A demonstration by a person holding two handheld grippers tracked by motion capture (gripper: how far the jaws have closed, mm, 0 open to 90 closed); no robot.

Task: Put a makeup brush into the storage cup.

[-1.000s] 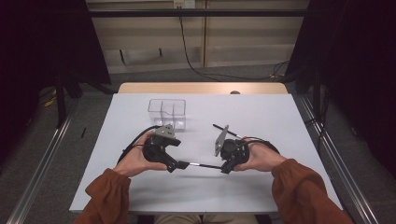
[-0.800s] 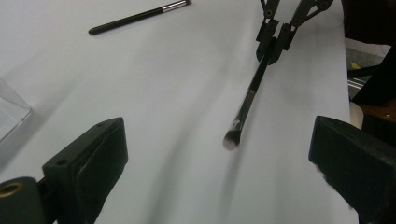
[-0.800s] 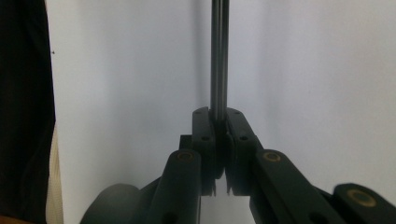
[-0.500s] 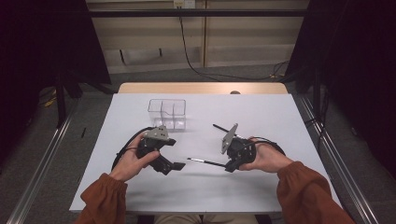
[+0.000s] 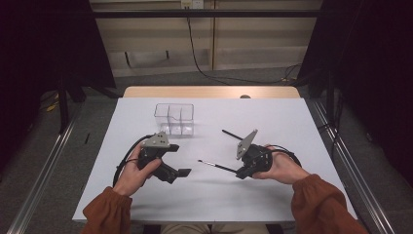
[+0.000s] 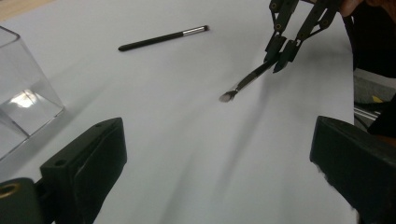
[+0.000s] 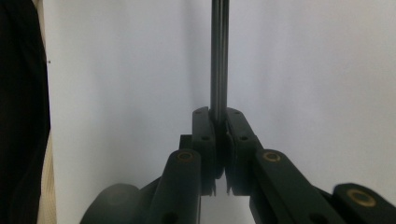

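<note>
Your sleeves (image 5: 311,202) are rust-orange with gathered cuffs. Your left gripper (image 5: 176,171) is matt black, topped by a grey three-cornered plate (image 5: 157,141) with small dark screw holes; a black cable (image 5: 125,158) loops from it on the left. Your right gripper (image 5: 238,172) is equally black, with its own grey plate (image 5: 246,143) and a thin black cable (image 5: 287,152) trailing right. Brass-coloured rivets (image 7: 185,156) mark its linkage arms.

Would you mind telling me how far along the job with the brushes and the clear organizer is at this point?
Nothing looks finished: the clear organizer appears empty. In hand: the right gripper is shut on a slim brush, lifted off the white table, bristle tip toward the left gripper, whose jaws stand open. Left, judging by this: placing that brush, probably in the organizer, then the second brush lying on the table.
</note>
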